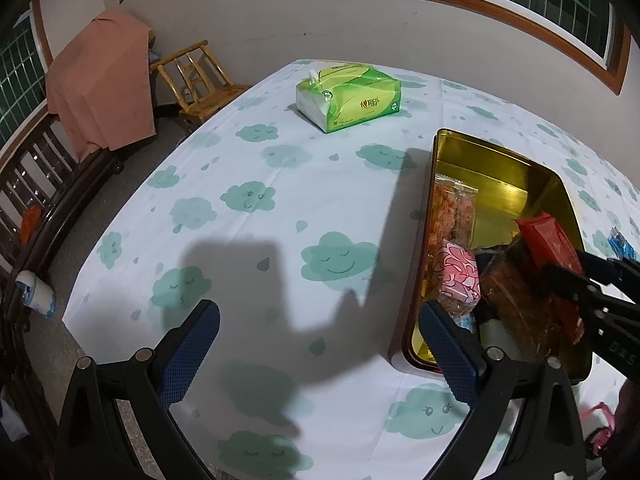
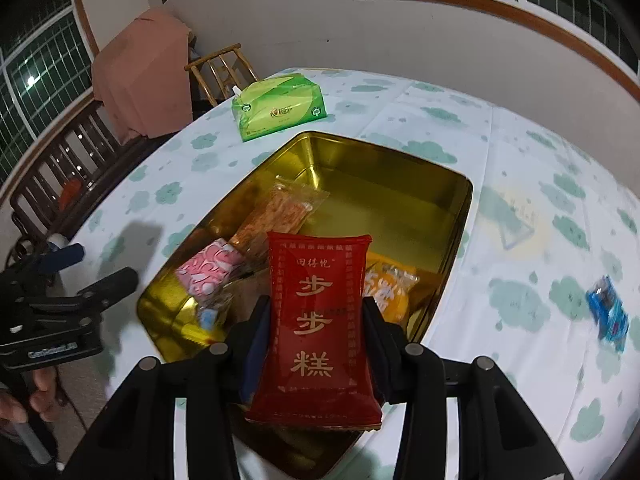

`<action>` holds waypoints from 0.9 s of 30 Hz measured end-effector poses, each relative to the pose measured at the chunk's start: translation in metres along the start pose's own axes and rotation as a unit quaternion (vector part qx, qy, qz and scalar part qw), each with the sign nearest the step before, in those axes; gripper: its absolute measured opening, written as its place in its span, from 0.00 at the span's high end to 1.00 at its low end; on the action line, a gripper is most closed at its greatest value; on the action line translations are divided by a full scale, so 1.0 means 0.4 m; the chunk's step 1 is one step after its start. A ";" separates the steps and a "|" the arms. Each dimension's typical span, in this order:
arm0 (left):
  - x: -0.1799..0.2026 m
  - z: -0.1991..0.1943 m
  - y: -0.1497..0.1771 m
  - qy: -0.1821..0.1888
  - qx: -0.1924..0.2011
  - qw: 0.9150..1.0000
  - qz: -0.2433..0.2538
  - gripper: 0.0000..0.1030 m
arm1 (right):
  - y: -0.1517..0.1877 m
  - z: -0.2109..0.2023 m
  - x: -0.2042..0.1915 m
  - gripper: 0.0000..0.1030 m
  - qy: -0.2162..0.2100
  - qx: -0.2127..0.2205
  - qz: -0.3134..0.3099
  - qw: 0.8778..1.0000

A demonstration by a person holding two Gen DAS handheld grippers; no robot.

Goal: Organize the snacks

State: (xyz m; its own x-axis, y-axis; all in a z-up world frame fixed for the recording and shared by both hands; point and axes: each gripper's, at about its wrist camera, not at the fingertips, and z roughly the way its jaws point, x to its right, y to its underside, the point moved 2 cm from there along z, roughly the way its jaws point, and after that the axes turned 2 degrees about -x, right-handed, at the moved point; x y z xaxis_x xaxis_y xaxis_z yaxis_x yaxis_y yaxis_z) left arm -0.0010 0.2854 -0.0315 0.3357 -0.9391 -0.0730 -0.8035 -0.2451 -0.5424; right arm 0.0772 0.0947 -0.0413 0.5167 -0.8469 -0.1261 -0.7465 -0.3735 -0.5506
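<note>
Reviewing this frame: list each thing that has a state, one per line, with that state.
Gold rectangular metal tin: open, no lid, partly filled.
Red snack packet with gold characters: sealed, held above the tin.
Right gripper: jaws shut on the red packet.
Left gripper: jaws open, empty.
Green tissue pack: opened, a tissue poking out.
Blue wrapped snack: on the tablecloth, outside the tin.

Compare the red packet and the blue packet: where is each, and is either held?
The red packet is clamped between the right gripper's fingers, above the gold tin; the blue packet lies loose on the tablecloth, outside the tin. The red one is larger in view, with gold characters printed on it; the blue one looks smaller and blurred, its print unreadable. Both are sealed snack packets not yet in the tin.
</note>
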 end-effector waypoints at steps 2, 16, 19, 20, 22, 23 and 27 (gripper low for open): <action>-0.003 0.001 0.001 0.001 -0.001 1.000 -0.002 0.04 | -0.008 0.010 -0.007 0.57 0.021 0.003 -0.017 1.000; -0.001 0.000 0.007 0.000 -0.006 1.000 0.000 0.04 | -0.023 0.034 -0.008 0.51 0.032 0.005 -0.030 0.999; 0.005 -0.009 0.003 0.000 -0.002 1.000 -0.001 0.04 | -0.024 0.015 0.001 0.49 0.016 0.012 -0.019 1.000; 0.010 -0.011 0.000 0.001 0.000 1.000 0.001 0.04 | -0.025 0.004 0.005 0.48 0.011 0.015 -0.016 1.000; 0.021 -0.022 -0.006 0.002 0.003 1.000 0.004 0.04 | -0.024 -0.024 0.022 0.48 0.010 0.028 -0.006 1.000; 0.031 -0.026 -0.009 0.003 0.005 1.000 0.008 0.04 | -0.024 -0.040 0.035 0.48 0.009 0.036 0.000 0.999; 0.070 -0.043 -0.023 0.008 0.012 1.000 0.021 0.04 | -0.015 -0.093 0.111 0.48 0.020 0.053 0.028 0.998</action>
State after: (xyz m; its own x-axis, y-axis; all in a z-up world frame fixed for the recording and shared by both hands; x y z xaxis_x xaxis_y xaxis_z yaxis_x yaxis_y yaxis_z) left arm 0.0073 0.2573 -0.0142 0.2938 -0.9523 -0.0829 -0.8042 -0.1994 -0.5599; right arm 0.0889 0.0450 -0.0130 0.4572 -0.8802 -0.1276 -0.7245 -0.2853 -0.6274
